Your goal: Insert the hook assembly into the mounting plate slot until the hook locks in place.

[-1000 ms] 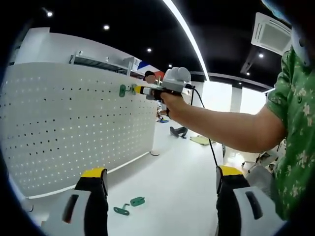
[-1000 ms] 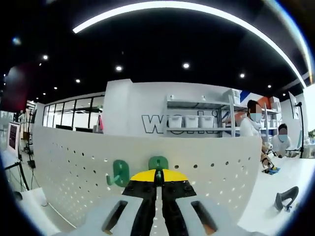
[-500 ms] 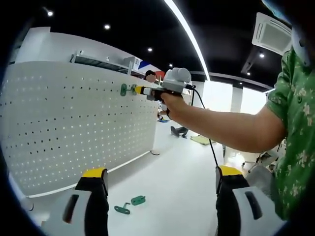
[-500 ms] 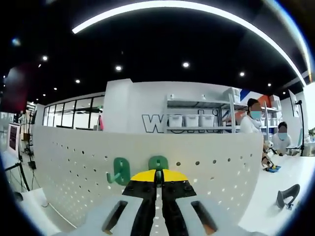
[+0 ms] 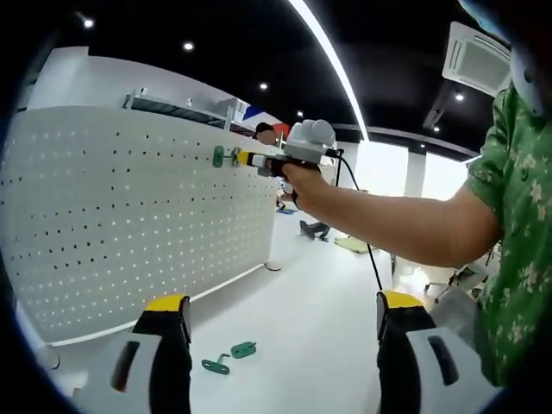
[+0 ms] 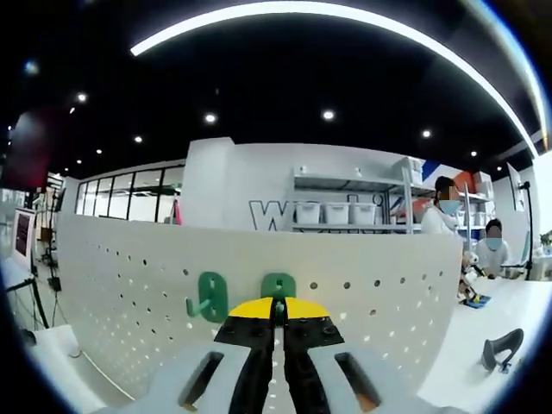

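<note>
Large grey letters on the far white wall read "wo", the rest hidden.

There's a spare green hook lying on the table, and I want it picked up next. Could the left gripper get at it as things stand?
Probably yes. The left gripper is open, and the spare green hook lies loose on the bare white table just ahead between its jaws, with nothing in between.

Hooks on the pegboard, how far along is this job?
Done: one green hook already hangs on the pegboard. In hand: the right tool is shut on a second hook, pressed against the board near its top edge. Left: one spare hook lies on the table before the open left tool.
</note>
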Tool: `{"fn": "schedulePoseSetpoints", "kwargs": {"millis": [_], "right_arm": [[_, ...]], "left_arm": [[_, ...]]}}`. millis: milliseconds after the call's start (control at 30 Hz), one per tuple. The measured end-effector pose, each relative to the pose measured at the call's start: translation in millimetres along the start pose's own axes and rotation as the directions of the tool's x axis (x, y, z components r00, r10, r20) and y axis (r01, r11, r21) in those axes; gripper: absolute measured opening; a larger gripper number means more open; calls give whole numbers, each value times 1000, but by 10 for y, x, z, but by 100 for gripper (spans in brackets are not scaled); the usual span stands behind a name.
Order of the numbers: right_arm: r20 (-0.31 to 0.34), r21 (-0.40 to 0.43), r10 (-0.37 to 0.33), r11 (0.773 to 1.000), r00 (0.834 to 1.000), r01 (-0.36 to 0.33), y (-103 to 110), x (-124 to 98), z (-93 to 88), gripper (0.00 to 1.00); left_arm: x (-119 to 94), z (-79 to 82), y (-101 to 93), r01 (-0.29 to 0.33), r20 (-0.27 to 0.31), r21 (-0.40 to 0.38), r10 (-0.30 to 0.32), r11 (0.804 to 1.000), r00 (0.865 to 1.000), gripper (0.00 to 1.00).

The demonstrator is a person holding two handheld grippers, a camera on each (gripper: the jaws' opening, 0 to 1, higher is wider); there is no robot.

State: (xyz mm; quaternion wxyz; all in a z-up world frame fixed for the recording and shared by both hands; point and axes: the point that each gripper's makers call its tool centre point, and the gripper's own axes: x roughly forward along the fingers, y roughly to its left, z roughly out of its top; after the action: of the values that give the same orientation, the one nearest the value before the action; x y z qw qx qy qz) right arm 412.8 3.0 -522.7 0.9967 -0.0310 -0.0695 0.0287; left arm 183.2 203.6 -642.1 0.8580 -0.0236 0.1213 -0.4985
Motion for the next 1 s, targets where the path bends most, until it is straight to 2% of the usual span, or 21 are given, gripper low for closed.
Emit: {"fn": "schedulePoseSetpoints", "kwargs": {"millis": [667, 800, 1000], "right_arm": [[-15, -31, 19, 999, 1000, -20, 25, 2, -58, 2], [-20, -21, 15, 1000, 1000, -16, 1, -10, -82, 7], [-24, -27, 19, 999, 1000, -19, -1, -17, -100, 8]], "left_arm": [[7, 1, -3, 2, -2, 4, -2, 1000, 1000, 90], [6, -3, 1, 0, -4, 4, 0, 1000, 1000, 90], [5, -5, 4, 0, -5, 5, 0, 1000, 1000, 90]]}}
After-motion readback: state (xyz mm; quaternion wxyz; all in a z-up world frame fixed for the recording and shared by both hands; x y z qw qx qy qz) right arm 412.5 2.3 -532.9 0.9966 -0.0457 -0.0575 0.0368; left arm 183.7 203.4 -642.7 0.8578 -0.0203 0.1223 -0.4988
